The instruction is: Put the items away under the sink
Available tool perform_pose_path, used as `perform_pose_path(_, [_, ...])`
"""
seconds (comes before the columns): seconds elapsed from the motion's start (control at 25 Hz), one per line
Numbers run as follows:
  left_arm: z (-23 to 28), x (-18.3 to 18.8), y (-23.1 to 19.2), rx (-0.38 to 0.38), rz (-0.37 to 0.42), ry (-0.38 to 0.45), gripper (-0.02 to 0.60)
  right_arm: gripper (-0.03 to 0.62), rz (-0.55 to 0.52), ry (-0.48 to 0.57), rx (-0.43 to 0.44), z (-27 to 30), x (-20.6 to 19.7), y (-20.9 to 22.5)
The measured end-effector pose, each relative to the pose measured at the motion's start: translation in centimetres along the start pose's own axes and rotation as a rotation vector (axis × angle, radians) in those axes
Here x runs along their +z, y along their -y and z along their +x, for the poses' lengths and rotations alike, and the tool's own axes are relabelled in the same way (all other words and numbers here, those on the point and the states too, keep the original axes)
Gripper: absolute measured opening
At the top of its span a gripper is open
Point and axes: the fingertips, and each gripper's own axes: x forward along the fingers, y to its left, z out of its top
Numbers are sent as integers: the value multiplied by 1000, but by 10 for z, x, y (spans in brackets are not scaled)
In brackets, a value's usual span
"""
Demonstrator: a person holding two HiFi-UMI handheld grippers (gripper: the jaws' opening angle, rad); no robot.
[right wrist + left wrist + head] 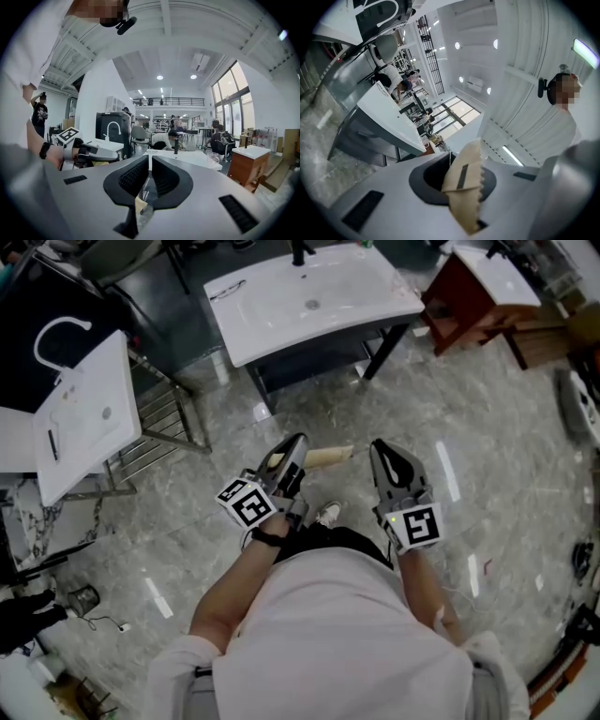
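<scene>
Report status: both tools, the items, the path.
Left tool shut on tan paper pouch. Right tool shut on thin clear packet. Sink ahead, nothing blocking it.

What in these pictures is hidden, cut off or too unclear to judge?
Head view: space under the white rectangular sink, mostly covered by the basin.
Left gripper view: the tan serrated-edged paper pouch in the left tool, lower end buried between the jaws; contents unseen.
Right gripper view: a thin clear-and-tan sliver in the right tool, mostly buried between the jaws; unidentifiable.
</scene>
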Motion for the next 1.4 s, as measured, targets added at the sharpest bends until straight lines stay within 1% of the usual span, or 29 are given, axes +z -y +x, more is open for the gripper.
perform_pose_path(0.16, [12, -19, -3, 16, -22, 11, 8, 46, -4, -6, 29, -9, -9, 11])
perform_pose_path(0.36, [14, -27, -4, 40, -40, 37, 8, 46, 3, 3, 48, -15, -14, 21])
perform_pose_path(0.56, [20, -24, -5, 49, -41, 45, 8, 46, 0, 4, 70, -10, -13, 22])
perform_pose_path(0.8, [30, -17, -19, 56, -63, 47, 8, 46, 5, -11, 69, 0, -18, 26])
perform_pose_path(1.12, [68, 2, -62, 63, -101, 31, 8, 46, 11, -34, 22, 39, -21, 56])
perform_pose_path(1.24, [88, 16, -77, 60, -107, 18, 8, 46, 13, -53, 21, 66, -22, 68])
perform_pose_path(1.4, [108, 32, -103, 75, -125, -7, 8, 46, 20, -64, 31, 106, -20, 79])
